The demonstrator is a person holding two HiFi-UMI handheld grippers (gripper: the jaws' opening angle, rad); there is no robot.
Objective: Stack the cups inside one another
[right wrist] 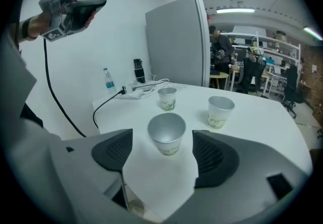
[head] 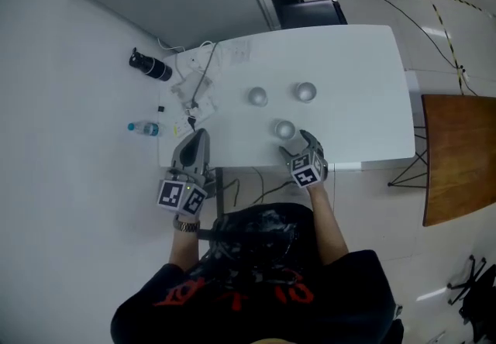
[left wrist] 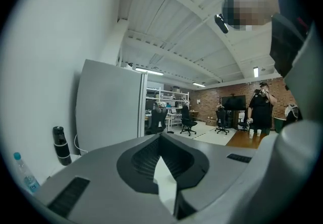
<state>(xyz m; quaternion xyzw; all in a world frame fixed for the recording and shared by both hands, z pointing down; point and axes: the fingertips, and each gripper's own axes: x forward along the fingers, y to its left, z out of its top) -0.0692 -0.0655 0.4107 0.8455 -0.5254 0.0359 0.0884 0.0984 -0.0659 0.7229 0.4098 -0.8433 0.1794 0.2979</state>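
The right gripper point(head: 297, 146), jaws spread and empty, points at the nearest cup point(head: 284, 129), which stands upright just ahead of its fingertips and centred between them, while the left gripper point(head: 199, 137), clenched on nothing, lies farther away to the left.

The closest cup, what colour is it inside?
The closest cup is silvery grey inside, white outside with greenish print; clearest in the right gripper view.

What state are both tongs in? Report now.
Left tongs: shut, empty.
Right tongs: open, nearest cup just ahead, not gripped.
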